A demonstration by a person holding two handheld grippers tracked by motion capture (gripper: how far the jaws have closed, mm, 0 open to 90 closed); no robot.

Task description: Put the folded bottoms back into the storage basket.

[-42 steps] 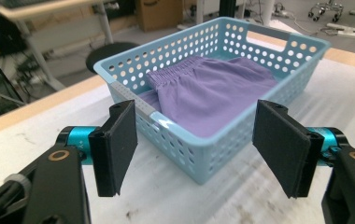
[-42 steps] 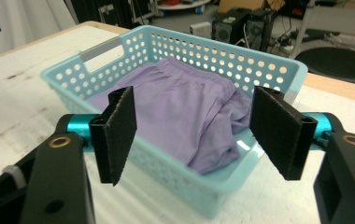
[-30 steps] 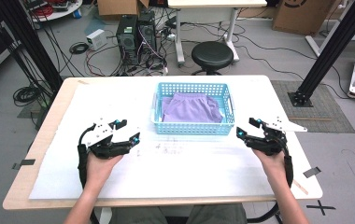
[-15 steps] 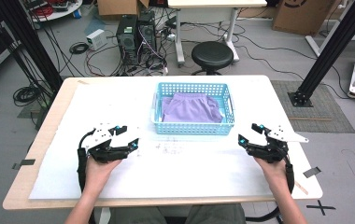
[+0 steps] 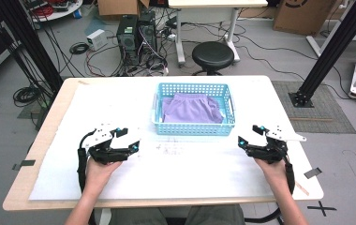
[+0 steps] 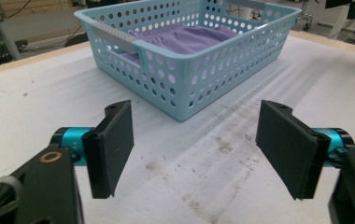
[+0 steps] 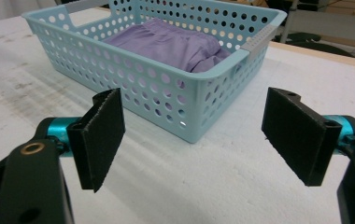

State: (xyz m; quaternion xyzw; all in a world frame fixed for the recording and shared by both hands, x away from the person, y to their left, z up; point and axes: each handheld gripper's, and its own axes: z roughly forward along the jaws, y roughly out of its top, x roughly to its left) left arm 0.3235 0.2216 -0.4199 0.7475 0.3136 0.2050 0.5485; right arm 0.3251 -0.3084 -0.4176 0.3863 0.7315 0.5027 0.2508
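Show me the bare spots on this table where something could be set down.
Free: the white table cover between the left gripper and right gripper, and the strips on either side of the blue basket. Crowded: the basket, holding purple cloth.

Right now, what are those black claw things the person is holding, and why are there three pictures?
They are tongs, one in each hand. The left tongs and right tongs are both open and hold nothing. One picture comes from a camera high above the table. The other two come from small cameras riding on each pair of tongs, looking along the black jaws. On the table stands a blue basket full of holes, with a purple cloth lying inside it. Both tongs point toward that basket.
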